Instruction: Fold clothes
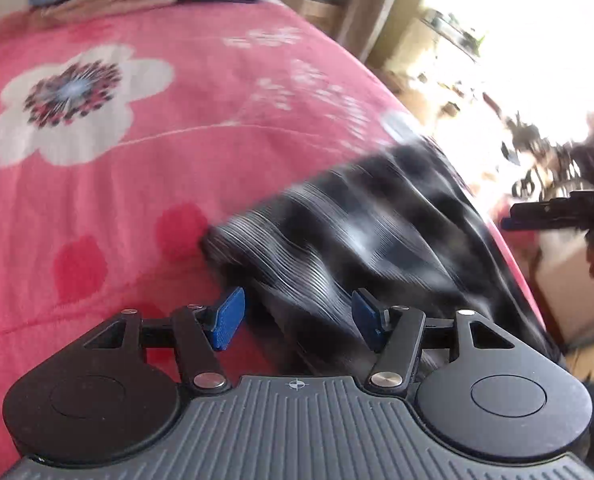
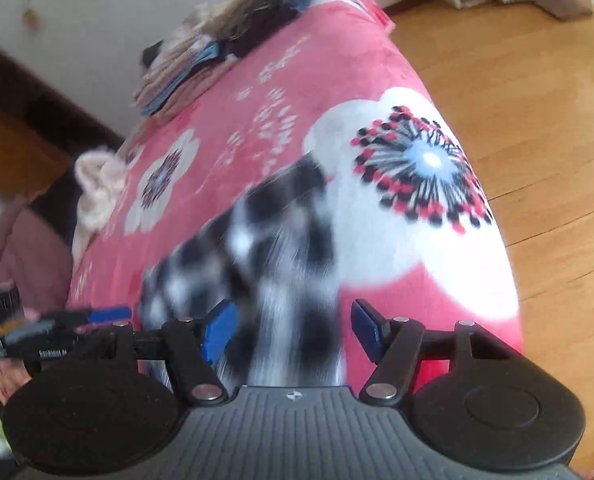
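Both grippers hover over a pink flowered bed (image 1: 97,200): the left gripper (image 1: 297,318) and right gripper (image 2: 293,330) each hold their blue fingers wide, gripping nothing. A black-and-white checked garment (image 2: 257,240) lies blurred just beyond them. Folded clothes (image 2: 201,60) sit stacked at 11 o'clock, far end.
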The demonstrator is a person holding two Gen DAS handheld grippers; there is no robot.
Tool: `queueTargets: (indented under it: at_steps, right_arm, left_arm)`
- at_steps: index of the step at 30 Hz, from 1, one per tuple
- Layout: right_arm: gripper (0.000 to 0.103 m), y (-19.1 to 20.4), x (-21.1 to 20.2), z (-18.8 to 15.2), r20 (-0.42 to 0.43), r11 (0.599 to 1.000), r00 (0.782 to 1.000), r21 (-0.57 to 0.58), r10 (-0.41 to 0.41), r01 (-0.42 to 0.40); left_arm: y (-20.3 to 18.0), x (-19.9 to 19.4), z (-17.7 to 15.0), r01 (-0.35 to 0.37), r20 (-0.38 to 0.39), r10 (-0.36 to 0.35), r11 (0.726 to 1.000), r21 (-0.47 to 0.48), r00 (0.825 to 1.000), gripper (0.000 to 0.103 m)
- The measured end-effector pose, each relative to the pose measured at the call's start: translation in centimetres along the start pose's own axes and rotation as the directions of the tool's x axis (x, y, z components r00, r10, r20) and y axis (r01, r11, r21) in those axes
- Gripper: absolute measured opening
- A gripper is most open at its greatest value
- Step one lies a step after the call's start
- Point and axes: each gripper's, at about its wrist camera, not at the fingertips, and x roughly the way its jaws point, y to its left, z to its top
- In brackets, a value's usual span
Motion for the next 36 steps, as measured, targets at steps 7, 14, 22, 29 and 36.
queueTargets:
  at_steps: [7, 14, 22, 29, 36]
  right_arm:
    - [0.067, -3.6, 6.0, 5.0, 0.008, 0.976, 0.994, 0.185, 0.112, -0.112]
    - [0.068, -3.1, 8.7, 7.3, 0.004, 0.976, 0.988, 0.153, 0.156, -0.155]
    - [0.069, -2.5, 9.8, 9.0, -0.014, 0.981, 0.985, 0.091, 0.173, -0.171]
    - [0.071, -2.7, 11.3, 9.7, -0.036, 0.969, 0.973, 0.107, 0.226, -0.222]
    - [0.071, -3.5, 10.5, 7.6, -0.142, 0.943, 0.938, 0.153, 0.316, -0.295]
  left_arm:
    - [2.4, 2.6, 1.1, 0.055, 0.014, -0.054, 0.997, -0.055, 0.998, 0.060]
    - [3.9, 2.8, 1.6, 0.069, 0.000, -0.069, 0.998, -0.004, 0.998, 0.060]
    - [4.7, 2.7, 3.1, 0.111, 0.027, -0.113, 0.992, 0.066, 0.993, 0.062]
    - [3.8, 6.0, 3.6, 0.181, -0.040, -0.178, 0.981, 0.077, 0.983, 0.062]
    - [5.4, 5.6, 3.2, 0.280, -0.086, -0.278, 0.960, 0.011, 0.957, 0.062]
